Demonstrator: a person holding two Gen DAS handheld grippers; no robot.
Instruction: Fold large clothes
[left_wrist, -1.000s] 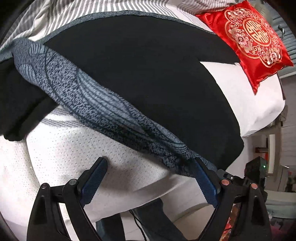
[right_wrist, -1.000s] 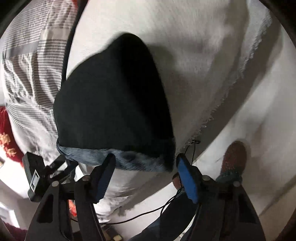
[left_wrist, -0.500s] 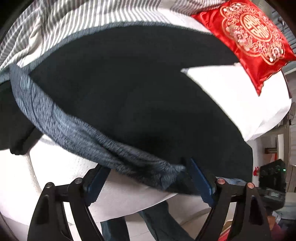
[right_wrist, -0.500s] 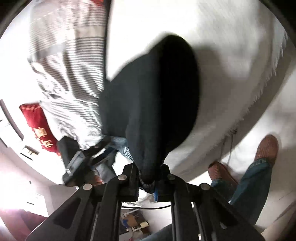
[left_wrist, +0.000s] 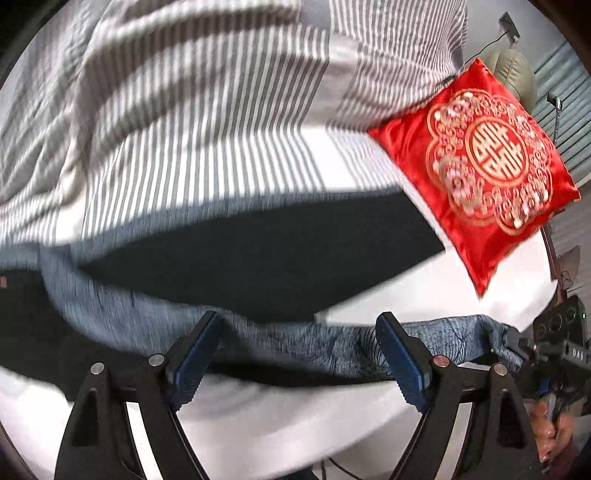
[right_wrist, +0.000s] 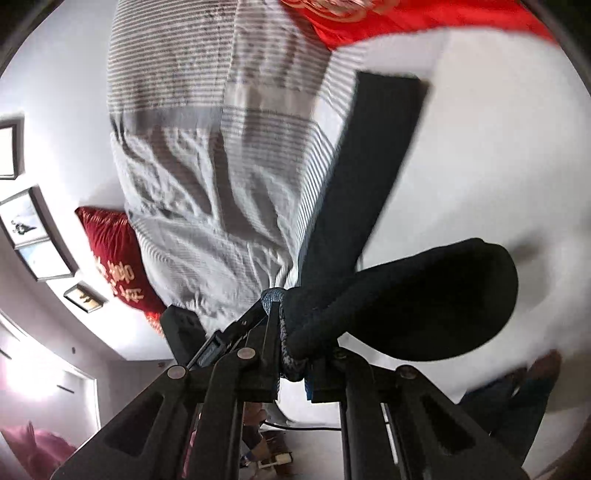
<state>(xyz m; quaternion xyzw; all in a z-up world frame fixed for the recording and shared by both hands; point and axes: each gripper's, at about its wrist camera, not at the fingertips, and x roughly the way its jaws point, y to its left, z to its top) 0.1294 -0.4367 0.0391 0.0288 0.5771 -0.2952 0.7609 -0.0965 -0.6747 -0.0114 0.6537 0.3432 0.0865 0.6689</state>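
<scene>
I see the wide bed with white sheet (left_wrist: 424, 291) filling most of both views, and a grey-and-white striped quilt (left_wrist: 192, 122) bunched toward 12 o'clock. The large black garment with a blue-grey patterned hem band (left_wrist: 258, 251) lies across the sheet below the quilt; its band stretches from 9 o'clock to 3 o'clock. A red satin cushion with gold embroidery (left_wrist: 491, 166) rests at 2 o'clock. My left gripper (left_wrist: 299, 354) has its jaws wide apart, the band passing between them. My right gripper (right_wrist: 291, 350) has its jaws pressed together on a bunched end of the garment (right_wrist: 413, 306).
</scene>
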